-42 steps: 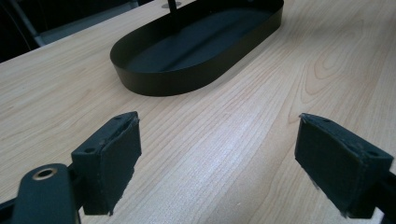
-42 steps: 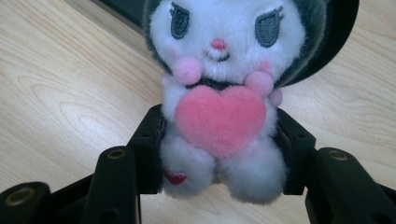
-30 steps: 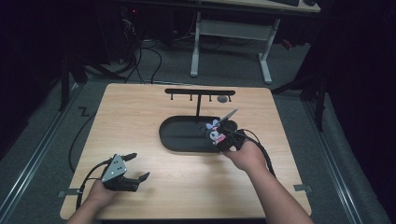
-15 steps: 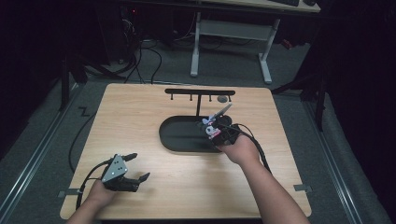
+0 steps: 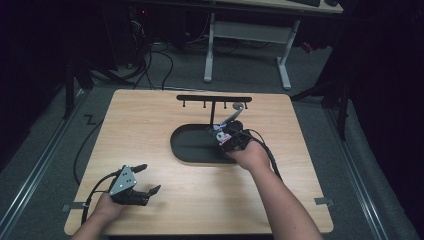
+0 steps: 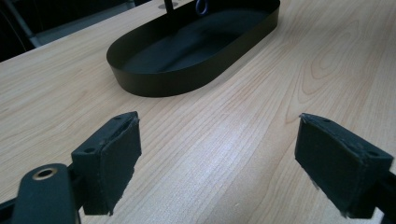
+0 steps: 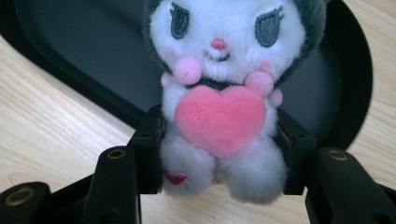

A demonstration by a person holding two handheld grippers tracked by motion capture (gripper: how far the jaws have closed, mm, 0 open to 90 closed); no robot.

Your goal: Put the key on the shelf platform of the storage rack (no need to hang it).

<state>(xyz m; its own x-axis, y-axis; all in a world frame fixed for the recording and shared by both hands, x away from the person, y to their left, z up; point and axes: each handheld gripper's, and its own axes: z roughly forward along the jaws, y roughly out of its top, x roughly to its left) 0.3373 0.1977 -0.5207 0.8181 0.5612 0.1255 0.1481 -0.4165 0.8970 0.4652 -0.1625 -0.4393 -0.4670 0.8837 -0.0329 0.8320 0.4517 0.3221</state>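
A small white plush toy (image 7: 219, 93) with a pink heart on its chest and a dark hood is squeezed between the jaws of my right gripper (image 7: 219, 154). In the high view that gripper (image 5: 225, 137) holds the plush toy (image 5: 220, 134) over the right end of a black oval tray (image 5: 192, 145), with a silver ring strap (image 5: 236, 111) reaching up toward a black hook rack (image 5: 214, 100). My left gripper (image 5: 145, 182) rests open near the table's front left. Its pads (image 6: 114, 154) stand wide apart over bare wood, and the tray (image 6: 187, 70) lies ahead.
The wooden table (image 5: 150, 125) carries the tray and rack in its middle. Cables trail from both grippers across the table. A white desk frame (image 5: 245, 40) and cables stand on the floor beyond the far edge.
My right gripper has carried the plush toy a little left and farther over the tray's right end, toward the rack. The left gripper has stayed put.
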